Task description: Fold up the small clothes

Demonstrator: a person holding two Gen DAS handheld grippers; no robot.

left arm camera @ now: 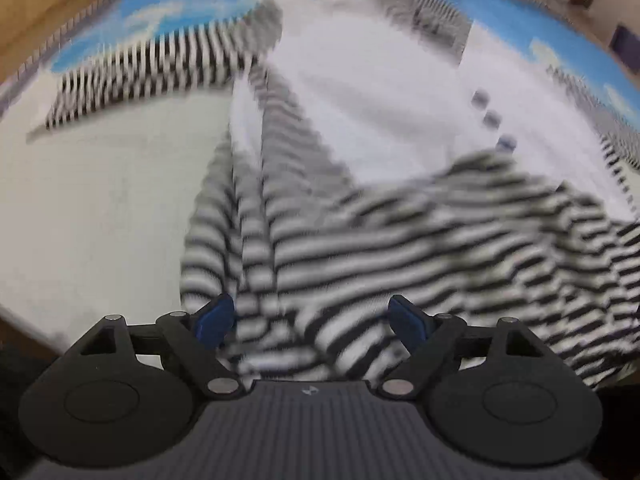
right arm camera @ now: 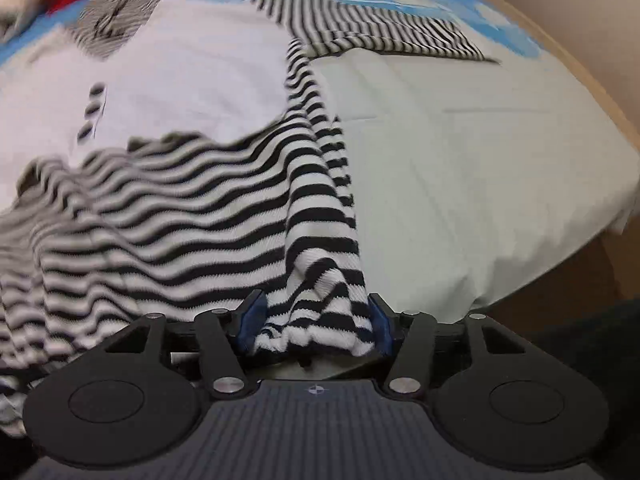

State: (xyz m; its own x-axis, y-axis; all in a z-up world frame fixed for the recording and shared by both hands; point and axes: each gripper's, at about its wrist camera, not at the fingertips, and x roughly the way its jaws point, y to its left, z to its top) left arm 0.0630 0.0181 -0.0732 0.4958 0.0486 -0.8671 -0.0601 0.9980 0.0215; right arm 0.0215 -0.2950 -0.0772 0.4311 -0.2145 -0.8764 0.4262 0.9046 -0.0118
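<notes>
A bunched hem of the black-and-white striped knit garment (right arm camera: 320,312) is bracketed by the right gripper (right arm camera: 316,320), spread, pads barely touching; on the pale sheet (right arm camera: 460,168) it could slip and unfold. The left gripper (left arm camera: 310,320) is held wide above stripes, angled steeply down.

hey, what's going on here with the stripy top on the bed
A person is folding a small black-and-white striped top on a bed, a hand-held gripper in each hand. The right hand-held gripper has a bunched bit of the striped hem between its fingers, though whether the pads press on it is unclear. The left hand-held gripper stands wide open over the fabric, gripping nothing. One striped sleeve lies stretched out sideways.
</notes>
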